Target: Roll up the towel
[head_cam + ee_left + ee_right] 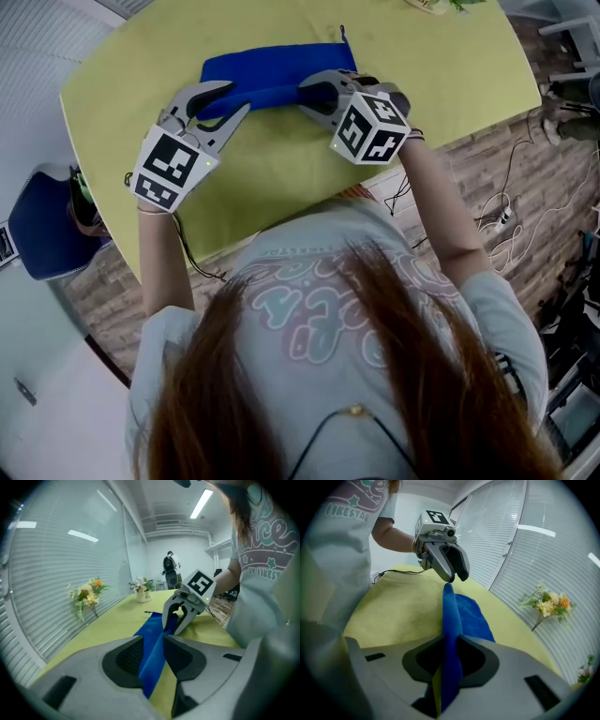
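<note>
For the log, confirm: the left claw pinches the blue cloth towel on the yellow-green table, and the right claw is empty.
Not empty: the right claw also pinches the blue cloth towel, per the right gripper view. Rest stands.

Looks like an office meeting room turned workspace. Slatted blinds [61, 597] run the whole length of a glazed wall, and strip lights [202, 503] glow on a white ceiling. A long yellow-green tabletop [281, 159] fills the middle, with small bunches of flowers [86, 595] on the side by the blinds. There's a plank-pattern floor [473, 159] with loose cables [502, 216] trailing across it, a blue chair [42, 230] off to one side, and a person [169, 569] standing at the back.
</note>
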The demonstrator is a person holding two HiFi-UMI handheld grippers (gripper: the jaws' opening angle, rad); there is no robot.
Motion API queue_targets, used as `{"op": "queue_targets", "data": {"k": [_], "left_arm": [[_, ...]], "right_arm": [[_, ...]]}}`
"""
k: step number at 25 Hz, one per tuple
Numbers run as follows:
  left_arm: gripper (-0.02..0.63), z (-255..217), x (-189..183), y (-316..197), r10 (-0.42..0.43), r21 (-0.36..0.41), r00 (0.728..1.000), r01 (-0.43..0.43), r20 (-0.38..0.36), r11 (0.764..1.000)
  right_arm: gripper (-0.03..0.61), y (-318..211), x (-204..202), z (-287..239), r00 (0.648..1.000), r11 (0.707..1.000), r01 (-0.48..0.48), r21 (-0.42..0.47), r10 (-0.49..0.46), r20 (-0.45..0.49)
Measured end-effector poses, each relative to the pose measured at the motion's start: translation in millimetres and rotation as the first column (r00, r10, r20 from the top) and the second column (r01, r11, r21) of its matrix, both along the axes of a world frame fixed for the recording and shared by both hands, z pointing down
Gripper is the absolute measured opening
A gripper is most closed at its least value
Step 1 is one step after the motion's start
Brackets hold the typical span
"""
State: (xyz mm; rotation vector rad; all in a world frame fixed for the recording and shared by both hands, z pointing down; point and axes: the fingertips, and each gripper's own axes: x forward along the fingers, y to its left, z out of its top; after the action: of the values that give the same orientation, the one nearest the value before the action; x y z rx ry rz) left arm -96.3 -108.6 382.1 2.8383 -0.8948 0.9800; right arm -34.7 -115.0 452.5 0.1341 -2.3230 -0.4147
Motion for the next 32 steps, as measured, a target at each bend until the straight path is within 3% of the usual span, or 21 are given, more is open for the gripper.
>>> {"op": "queue_targets", "data": {"k": [6,9,15,21,24,28,32], "left_arm": [[0.107,43,30,15,0.128,-0.049,0.976,-0.121,0.178,0.991],[0.110,56,34,10,0.131,-0.044,0.964,-0.124,0.231,0.991],[0.111,75,30,-7,0.112,-0.005,0.912,-0.120,0.395,0.993],[0.106,78,30,-11,0.131,-0.084,0.920,-0.107,0.369,0.991],[0.078,78,30,-13,0.150,-0.132,0.921,-0.109,0.360,0.985],[0.072,78,29,-15,0.202,-0.232,0.918,-0.126,0.340,0.964],[0.069,78,29,-17,0.254,-0.326,0.918,-0.150,0.304,0.933]], "right_arm": [[0.081,-5,-1,-3,1.000,0.996,-0.016,-0.084,0.018,0.018],[0.076,-8,-1,-5,0.999,0.993,-0.024,-0.117,0.029,0.035],[0.072,-12,1,-8,0.998,0.986,-0.031,-0.163,0.041,0.057],[0.104,-12,3,-15,0.992,0.986,-0.054,-0.159,0.071,0.102],[0.127,-9,12,-23,0.991,0.997,-0.058,-0.045,0.063,0.117],[0.127,-2,17,-15,0.999,0.993,-0.014,0.113,0.010,0.038],[0.127,-7,12,-6,1.000,0.981,0.012,0.196,-0.007,-0.028]]}}
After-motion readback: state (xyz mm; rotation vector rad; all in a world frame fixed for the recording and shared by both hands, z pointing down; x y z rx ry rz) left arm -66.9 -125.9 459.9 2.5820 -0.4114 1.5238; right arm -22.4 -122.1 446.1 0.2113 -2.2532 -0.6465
